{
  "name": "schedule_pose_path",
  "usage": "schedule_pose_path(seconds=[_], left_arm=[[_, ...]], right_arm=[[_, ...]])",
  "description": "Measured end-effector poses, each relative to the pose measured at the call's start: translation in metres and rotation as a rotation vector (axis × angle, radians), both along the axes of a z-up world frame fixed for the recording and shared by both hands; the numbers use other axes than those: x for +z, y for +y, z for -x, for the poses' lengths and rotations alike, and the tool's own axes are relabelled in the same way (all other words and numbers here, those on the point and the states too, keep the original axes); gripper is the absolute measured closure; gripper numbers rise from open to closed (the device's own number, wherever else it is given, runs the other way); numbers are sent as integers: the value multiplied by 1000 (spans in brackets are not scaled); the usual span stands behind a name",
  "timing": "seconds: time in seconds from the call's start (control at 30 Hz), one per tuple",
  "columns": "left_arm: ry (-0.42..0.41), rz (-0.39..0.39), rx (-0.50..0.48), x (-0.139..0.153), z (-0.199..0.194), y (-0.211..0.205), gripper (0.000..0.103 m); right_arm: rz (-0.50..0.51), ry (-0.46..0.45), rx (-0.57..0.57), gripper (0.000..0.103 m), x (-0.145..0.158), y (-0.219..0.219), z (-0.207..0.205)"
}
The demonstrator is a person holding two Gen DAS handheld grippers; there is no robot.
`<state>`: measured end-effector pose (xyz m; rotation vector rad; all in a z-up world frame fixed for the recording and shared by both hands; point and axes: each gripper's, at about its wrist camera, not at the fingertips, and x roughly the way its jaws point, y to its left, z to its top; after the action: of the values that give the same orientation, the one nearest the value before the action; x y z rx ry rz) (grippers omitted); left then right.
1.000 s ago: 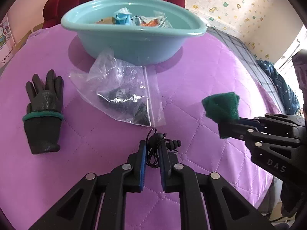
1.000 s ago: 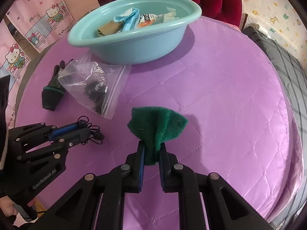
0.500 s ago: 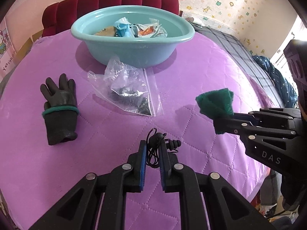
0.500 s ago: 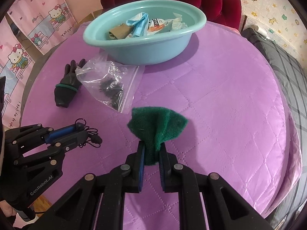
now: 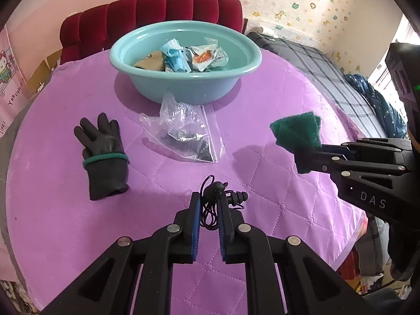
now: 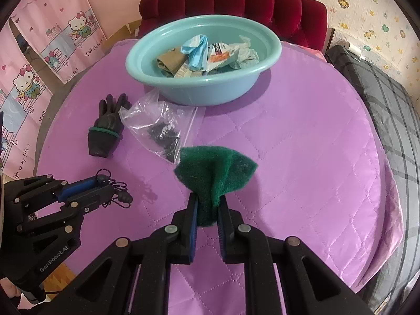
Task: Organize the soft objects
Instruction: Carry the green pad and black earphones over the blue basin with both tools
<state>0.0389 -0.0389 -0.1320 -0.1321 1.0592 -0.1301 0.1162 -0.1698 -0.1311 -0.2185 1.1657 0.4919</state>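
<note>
A folded green scouring pad (image 6: 215,173) hangs clamped in the right gripper (image 6: 207,207), above the purple-covered desk (image 6: 302,157). The left gripper (image 5: 208,210) is pinched on a black corded earplug (image 5: 212,191). The teal basin (image 6: 204,89), already holding soft items, sits toward the desk's far edge, straight ahead of both grippers and about equally near to each.

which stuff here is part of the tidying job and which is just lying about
Job: green scouring pad in right claw; earphones in left claw; black glove; clear bag; teal basin.
Lying about: red sofa; plaid bedding.
</note>
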Motion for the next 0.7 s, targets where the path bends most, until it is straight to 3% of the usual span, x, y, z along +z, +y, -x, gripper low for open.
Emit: schedule_pose_path(seconds=[0.7], left_arm=[[-103,-30,-31,69,-13,27,90]], right_arm=[[-1,-91,25,90,61,17,-16]])
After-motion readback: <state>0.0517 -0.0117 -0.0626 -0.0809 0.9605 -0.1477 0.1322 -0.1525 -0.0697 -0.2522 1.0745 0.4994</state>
